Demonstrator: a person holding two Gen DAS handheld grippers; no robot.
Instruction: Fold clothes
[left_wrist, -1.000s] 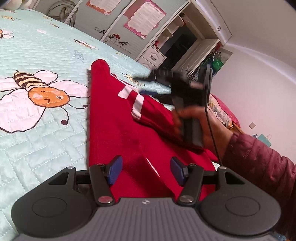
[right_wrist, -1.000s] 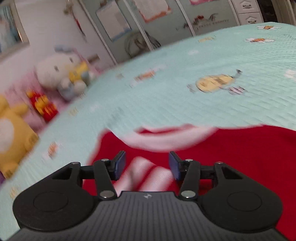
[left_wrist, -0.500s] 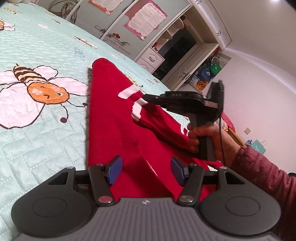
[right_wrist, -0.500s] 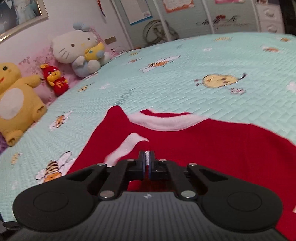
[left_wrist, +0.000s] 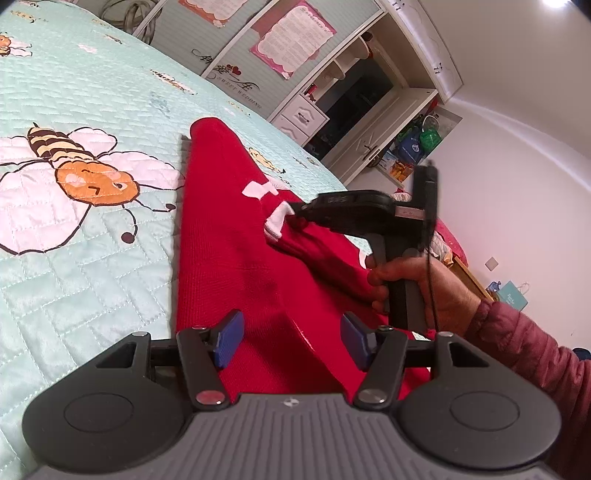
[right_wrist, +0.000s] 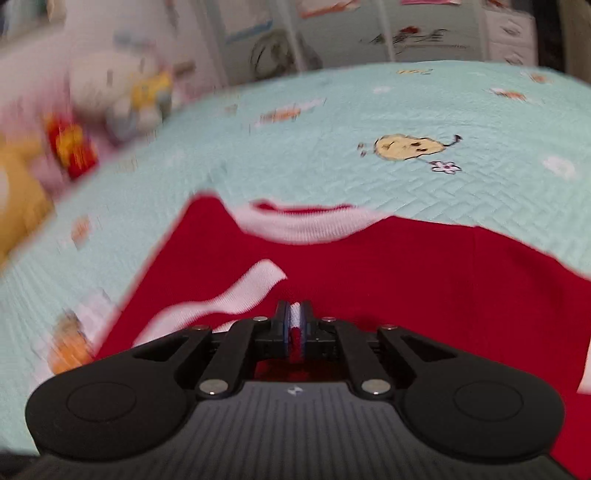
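A red sweater (left_wrist: 229, 236) with white trim lies on the mint quilted bed (left_wrist: 74, 240). My left gripper (left_wrist: 290, 338) hovers open over the sweater's near part, nothing between its blue pads. In the left wrist view my right gripper (left_wrist: 295, 216) is shut on the white-cuffed sleeve (left_wrist: 277, 225) and holds it lifted above the body of the sweater. In the right wrist view my right gripper (right_wrist: 294, 325) pinches the red and white sleeve cuff, with the white collar (right_wrist: 303, 225) of the red sweater (right_wrist: 424, 277) ahead.
Plush toys (right_wrist: 118, 92) sit blurred at the head of the bed. A person's hand (left_wrist: 406, 284) and maroon sleeve (left_wrist: 528, 350) hold the right gripper. White cabinets and drawers (left_wrist: 303, 114) stand beyond the bed. Bee prints (left_wrist: 85, 173) mark the quilt.
My right gripper went from open to shut on the sleeve cuff, then lifted and carried it across the sweater. The right wrist view is blurred with motion. My left gripper stays open, barely moved.
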